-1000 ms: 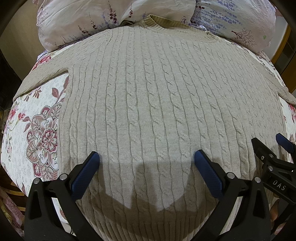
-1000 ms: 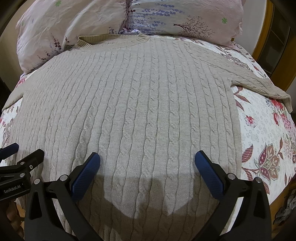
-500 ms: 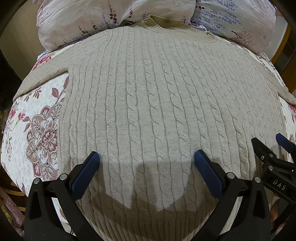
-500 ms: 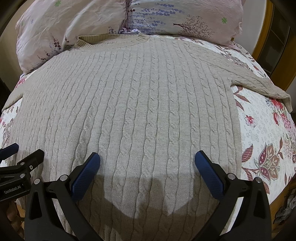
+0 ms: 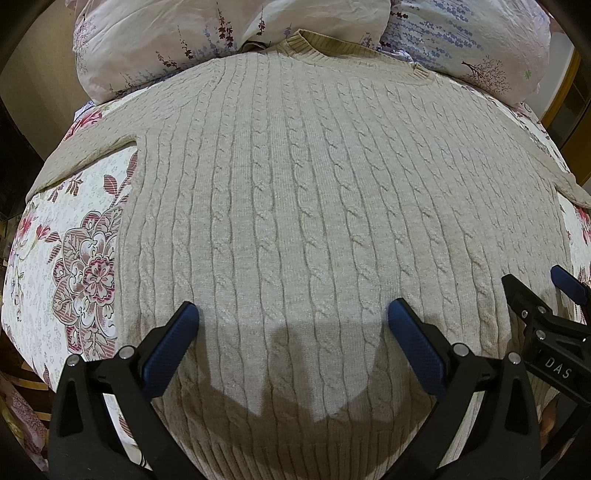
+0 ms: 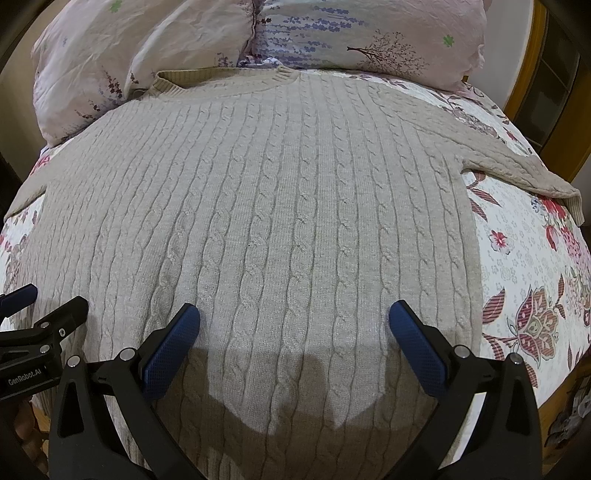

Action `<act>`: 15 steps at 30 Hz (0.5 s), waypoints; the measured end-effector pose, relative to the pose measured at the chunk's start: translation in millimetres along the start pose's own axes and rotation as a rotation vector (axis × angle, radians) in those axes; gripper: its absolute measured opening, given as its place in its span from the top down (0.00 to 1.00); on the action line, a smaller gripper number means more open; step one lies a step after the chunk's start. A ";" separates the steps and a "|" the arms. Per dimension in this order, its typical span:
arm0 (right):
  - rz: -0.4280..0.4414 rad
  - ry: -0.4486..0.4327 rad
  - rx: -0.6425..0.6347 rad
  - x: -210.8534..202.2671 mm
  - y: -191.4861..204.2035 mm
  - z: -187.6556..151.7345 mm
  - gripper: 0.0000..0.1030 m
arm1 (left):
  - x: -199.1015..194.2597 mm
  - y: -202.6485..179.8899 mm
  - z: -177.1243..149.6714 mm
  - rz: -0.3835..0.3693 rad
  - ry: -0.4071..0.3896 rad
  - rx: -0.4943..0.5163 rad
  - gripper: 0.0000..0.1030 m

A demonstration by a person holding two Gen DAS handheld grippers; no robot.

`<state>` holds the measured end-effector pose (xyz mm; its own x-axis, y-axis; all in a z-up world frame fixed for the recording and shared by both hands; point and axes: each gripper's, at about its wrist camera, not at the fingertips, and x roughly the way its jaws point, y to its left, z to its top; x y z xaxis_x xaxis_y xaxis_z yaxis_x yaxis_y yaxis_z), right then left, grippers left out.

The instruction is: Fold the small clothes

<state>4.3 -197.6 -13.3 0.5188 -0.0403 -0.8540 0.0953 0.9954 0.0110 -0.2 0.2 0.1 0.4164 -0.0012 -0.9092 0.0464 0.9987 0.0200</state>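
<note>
While the left gripper [image 5: 290, 325] and right gripper [image 6: 293, 325] hover wide open and empty, the beige cable-knit sweater [image 5: 314, 206] lies flat ahead of their fingers, looking soft, thick and limp, best pinched at hem or sleeves.

Pillows [image 5: 229, 40] block beyond sweater [image 5: 314, 206]; bedspread [image 6: 524, 266] beside it bare.

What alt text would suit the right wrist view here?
A beige cable-knit sweater lies flat and unfolded on a floral bedspread, collar toward two pillows. The right gripper hovers open over its lower part, holding nothing; the left gripper shows at the left edge.
</note>
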 end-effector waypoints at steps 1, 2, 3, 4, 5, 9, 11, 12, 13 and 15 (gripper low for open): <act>0.001 0.000 -0.002 0.0 -0.4 0.2 0.01 | 0.0 -0.3 0.2 0.001 0.000 0.001 0.02; 0.001 0.001 -0.003 -0.2 0.5 0.1 0.01 | 0.1 -0.5 0.6 0.001 0.000 0.001 0.02; 0.001 0.002 -0.004 -0.3 1.3 0.4 0.01 | 0.2 -0.6 1.0 0.000 0.002 0.001 0.02; 0.001 0.004 -0.005 -0.1 1.7 0.5 0.01 | 0.3 -0.8 1.4 0.000 0.002 0.002 0.02; 0.000 0.006 -0.006 0.1 2.8 0.7 0.01 | 0.4 -1.0 1.9 0.000 0.004 0.002 0.02; 0.018 0.011 -0.028 0.1 2.5 1.3 0.01 | 0.4 -1.1 5.7 -0.003 0.011 0.008 0.02; 0.067 0.019 -0.022 -1.3 -8.8 8.1 0.01 | 0.5 0.8 7.5 -0.014 0.023 0.004 0.02; 0.084 0.005 0.016 -3.9 -20.6 12.6 0.01 | -0.4 3.0 8.0 -0.024 0.026 -0.001 0.02; 0.115 -0.038 0.107 -9.6 -50.2 22.7 0.01 | -1.8 6.3 7.6 -0.045 0.022 -0.018 0.02; 0.143 -0.104 0.256 -15.9 -103.2 38.2 0.01 | -5.0 15.4 10.4 -0.088 0.009 -0.064 0.02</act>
<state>18.6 -303.1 19.0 0.6255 0.0769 -0.7764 0.2187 0.9380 0.2690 7.9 15.0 9.3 0.4048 -0.0886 -0.9101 0.0244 0.9960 -0.0861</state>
